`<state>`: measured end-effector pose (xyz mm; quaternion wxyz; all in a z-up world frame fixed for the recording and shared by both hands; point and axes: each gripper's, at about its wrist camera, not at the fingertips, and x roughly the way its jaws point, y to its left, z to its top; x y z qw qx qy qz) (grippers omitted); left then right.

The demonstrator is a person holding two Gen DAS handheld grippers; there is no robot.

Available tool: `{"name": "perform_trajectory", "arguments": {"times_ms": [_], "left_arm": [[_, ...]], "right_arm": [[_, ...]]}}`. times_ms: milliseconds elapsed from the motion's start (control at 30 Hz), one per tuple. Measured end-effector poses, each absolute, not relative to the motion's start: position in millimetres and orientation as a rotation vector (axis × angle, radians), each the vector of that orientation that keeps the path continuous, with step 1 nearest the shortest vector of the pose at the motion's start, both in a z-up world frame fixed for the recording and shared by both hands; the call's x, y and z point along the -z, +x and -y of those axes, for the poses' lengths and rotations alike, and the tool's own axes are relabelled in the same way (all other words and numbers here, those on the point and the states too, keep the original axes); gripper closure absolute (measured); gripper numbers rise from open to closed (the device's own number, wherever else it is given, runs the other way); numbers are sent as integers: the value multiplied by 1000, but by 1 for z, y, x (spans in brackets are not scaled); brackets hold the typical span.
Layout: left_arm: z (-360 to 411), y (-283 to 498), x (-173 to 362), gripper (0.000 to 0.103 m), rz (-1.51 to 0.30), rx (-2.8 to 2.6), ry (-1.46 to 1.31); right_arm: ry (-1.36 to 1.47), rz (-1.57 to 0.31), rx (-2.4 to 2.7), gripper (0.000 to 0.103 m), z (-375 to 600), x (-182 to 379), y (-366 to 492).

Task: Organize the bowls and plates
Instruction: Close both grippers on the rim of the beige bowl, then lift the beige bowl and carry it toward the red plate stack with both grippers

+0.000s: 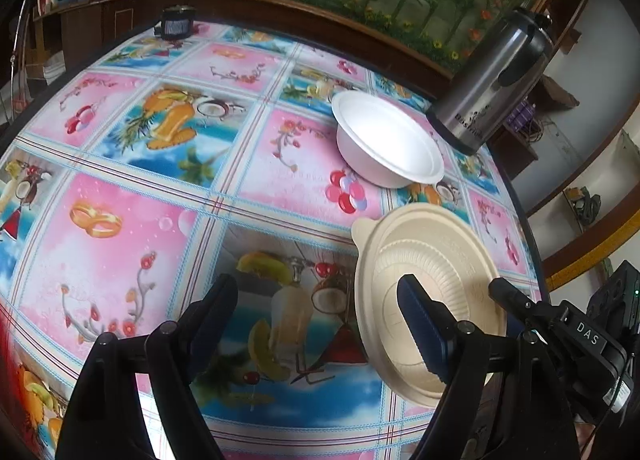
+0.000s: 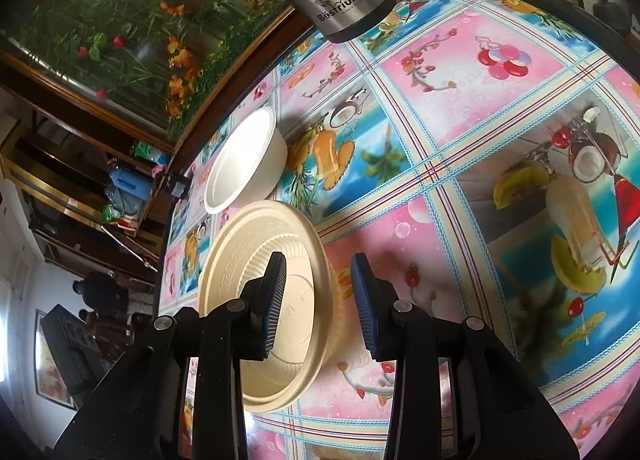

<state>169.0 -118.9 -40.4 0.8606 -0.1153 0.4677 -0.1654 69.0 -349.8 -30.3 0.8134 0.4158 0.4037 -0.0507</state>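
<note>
Your right gripper (image 2: 318, 304) stands wide open and holds nothing; its jaws straddle the near rim of the beige bowl (image 2: 276, 280), one finger over the inside, the other outside the wall. Whether either pad touches the rim, you cannot tell. Your left gripper (image 1: 316, 316) is also wide open and empty, hovering over the tablecloth (image 1: 132, 244) just left of that bowl.

The beige bowl sits near the table's edge. Just beyond it, close but apart, sits the white bowl (image 1: 386, 139), and past that the steel flask (image 1: 492, 79).

You look to be at the grasp step on the beige bowl. Next, close the right jaws on the rim firmly, lift, and nest it with the white bowl. Watch the thin rim: it may flex or slip.
</note>
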Motion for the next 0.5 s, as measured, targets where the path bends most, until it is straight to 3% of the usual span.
{"name": "perform_trajectory", "arguments": {"times_ms": [500], "left_arm": [[120,179,61,23,-1091,471,-348]], "right_arm": [[870,-882,111,70,346,33,74]]}}
